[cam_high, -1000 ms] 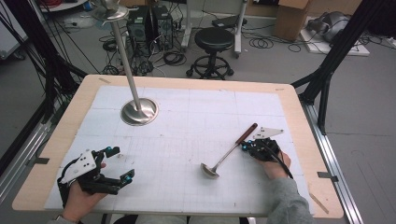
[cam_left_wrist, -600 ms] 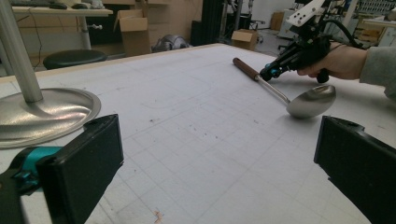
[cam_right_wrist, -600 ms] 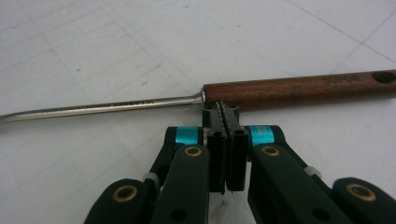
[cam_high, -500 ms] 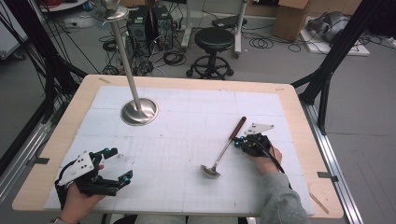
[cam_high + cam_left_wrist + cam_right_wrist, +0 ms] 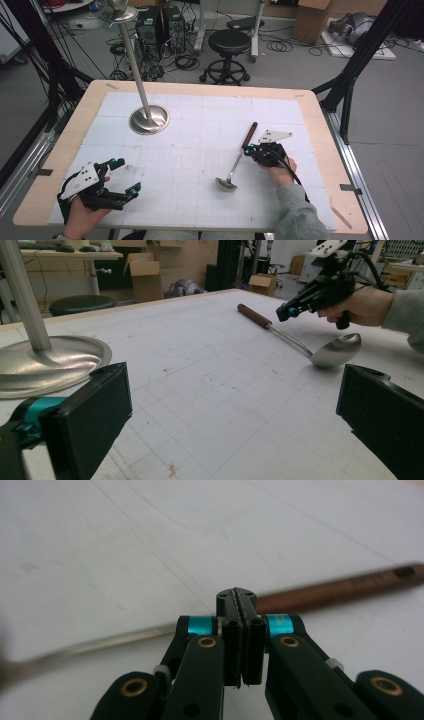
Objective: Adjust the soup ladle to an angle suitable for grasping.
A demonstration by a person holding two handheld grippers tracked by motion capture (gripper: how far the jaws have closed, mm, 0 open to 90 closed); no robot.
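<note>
A steel ladle [image 5: 239,160] with a brown wooden handle lies on the white gridded mat, bowl toward me and handle pointing away. My right gripper [image 5: 248,148] is shut with nothing between its jaws. Its tips sit against the right side of the ladle's shaft, where steel meets wood. In the right gripper view the closed tips [image 5: 236,594] are right in front of the ladle [image 5: 330,592]. My left gripper [image 5: 128,174] rests near the front left of the table, open and holding nothing. The left gripper view looks between its jaws [image 5: 232,405] at the ladle [image 5: 300,342] and the right gripper [image 5: 282,315].
A metal stand with a round base [image 5: 149,120] and a tall pole rises at the back left of the mat; the base [image 5: 55,360] is also in the left gripper view. The wooden table edge [image 5: 320,130] frames the mat. A black stool [image 5: 229,42] stands beyond the table.
My right gripper has moved left and slightly away from me, and the ladle's handle has swung left with it while the bowl stayed put. The left gripper has not moved.
</note>
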